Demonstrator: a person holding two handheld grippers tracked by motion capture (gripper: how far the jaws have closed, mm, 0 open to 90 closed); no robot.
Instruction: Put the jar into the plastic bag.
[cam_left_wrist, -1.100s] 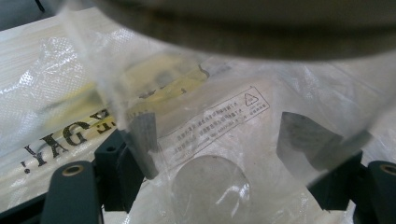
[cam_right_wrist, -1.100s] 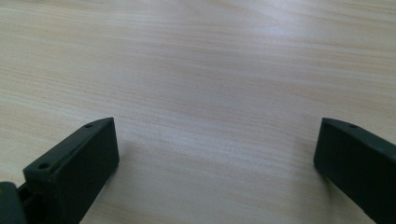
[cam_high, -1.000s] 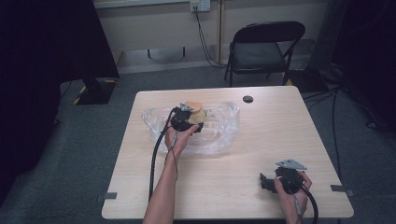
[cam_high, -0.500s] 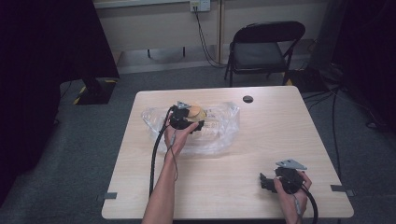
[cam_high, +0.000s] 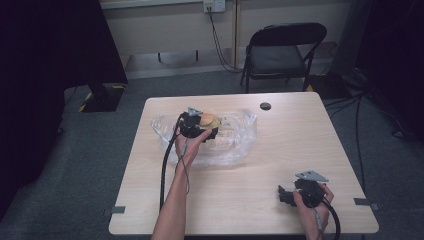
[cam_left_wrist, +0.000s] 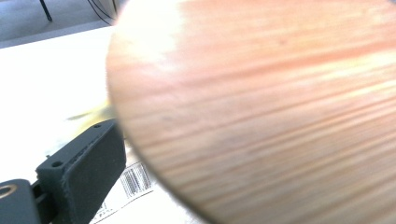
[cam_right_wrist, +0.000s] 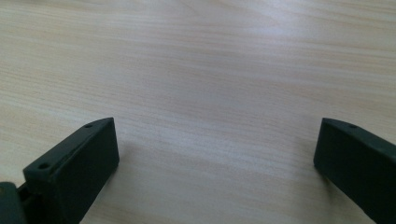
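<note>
The left gripper has just been opening its jaws, and a round wooden piece is sitting between them, seemingly let go, over the clear plastic bag. The right gripper is resting wide open on the table.

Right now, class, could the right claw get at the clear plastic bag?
Probably yes: the right claw stands open, and only bare table lies between it and the plastic bag, on the bag's near right side.

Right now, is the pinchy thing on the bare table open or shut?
Open. The right gripper has its two black jaws standing far apart, with nothing but bare wooden table between them.
</note>
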